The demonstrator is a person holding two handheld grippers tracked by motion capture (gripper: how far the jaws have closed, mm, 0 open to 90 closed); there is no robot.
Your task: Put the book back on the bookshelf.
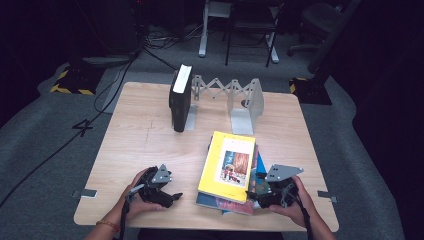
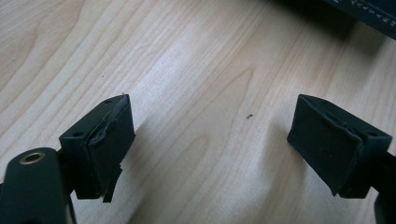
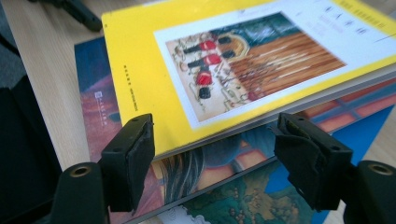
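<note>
— What does the yellow book [image 1: 228, 166] look like?
— Yellow cover with a framed picture, topping a stack of books [image 3: 224, 186] at the counter's [image 1: 140, 140] near right.
— And the grippers?
— The right gripper [image 3: 215, 154] is released, jaws apart at the yellow book's near edge. The left gripper [image 2: 210, 144] is released over bare wood.
— Anything else?
— A black book [image 1: 180, 100] stands against a folding bookend rack [image 1: 235, 97], far side.

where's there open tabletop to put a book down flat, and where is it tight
Free: the left half of the table, between the upright black book, the left edge and the left gripper. A smaller patch lies right of the book stack. Tight: the back middle around the expanding metal bookend rack, and the near edge by the right gripper.
</note>
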